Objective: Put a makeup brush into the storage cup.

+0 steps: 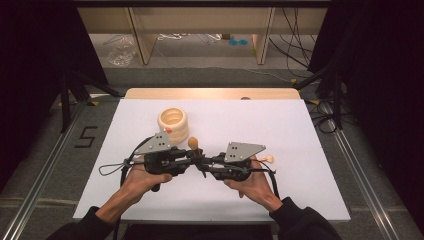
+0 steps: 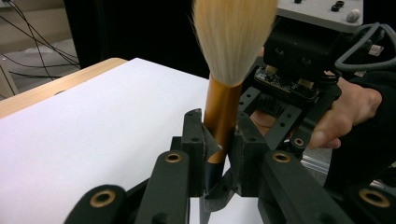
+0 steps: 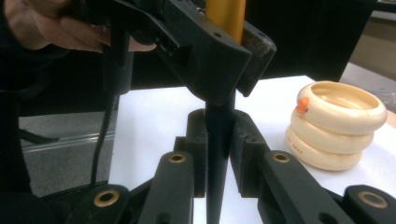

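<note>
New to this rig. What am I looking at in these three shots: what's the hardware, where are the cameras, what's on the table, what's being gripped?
No robot arm here: a person holds a hand-held two-jaw tool in each hand. The high view looks down from above the person's side: left gripper, right gripper, meeting tip to tip over a white table. The other two pictures come from a camera riding on each gripper, looking along its own black jaws.

Between them they hold one brush, upright. In the left gripper view, the jaws clamp its gold collar, pale bristles above. In the right gripper view, the jaws clamp the dark tapered handle lower down, with the left gripper above.

Also on the table: a cream holder of stacked rings, standing apart from the grippers.
</note>
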`<state>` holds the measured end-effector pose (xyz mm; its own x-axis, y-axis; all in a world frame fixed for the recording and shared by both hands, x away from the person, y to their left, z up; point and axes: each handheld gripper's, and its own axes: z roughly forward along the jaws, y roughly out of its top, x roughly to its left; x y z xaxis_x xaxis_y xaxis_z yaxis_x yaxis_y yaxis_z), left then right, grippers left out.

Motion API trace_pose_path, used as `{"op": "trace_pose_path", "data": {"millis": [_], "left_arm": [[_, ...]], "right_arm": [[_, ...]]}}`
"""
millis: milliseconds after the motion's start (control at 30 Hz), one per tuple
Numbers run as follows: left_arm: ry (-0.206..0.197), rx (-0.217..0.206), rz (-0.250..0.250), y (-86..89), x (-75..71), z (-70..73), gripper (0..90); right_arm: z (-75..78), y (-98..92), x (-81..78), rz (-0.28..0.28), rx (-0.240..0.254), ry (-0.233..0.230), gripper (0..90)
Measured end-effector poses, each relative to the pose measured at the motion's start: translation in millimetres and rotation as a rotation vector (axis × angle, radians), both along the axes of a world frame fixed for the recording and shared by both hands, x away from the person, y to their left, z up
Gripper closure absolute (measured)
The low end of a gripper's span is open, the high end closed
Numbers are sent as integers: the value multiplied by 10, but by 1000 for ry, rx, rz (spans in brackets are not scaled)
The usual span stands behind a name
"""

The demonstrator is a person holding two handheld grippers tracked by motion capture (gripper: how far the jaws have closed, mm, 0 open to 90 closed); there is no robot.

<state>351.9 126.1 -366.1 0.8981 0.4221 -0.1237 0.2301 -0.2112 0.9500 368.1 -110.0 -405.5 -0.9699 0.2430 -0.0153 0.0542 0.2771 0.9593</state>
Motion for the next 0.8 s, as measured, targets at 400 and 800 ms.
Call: {"op": "trace_pose_path", "data": {"millis": [400, 800], "left_arm": [[-40, 5, 26, 111, 46, 67, 779], [-62, 35, 83, 273, 146, 99, 780]], "right_arm": [[-16, -13, 23, -46, -16, 64, 571], [-10, -109, 57, -113, -53, 65, 428]]}}
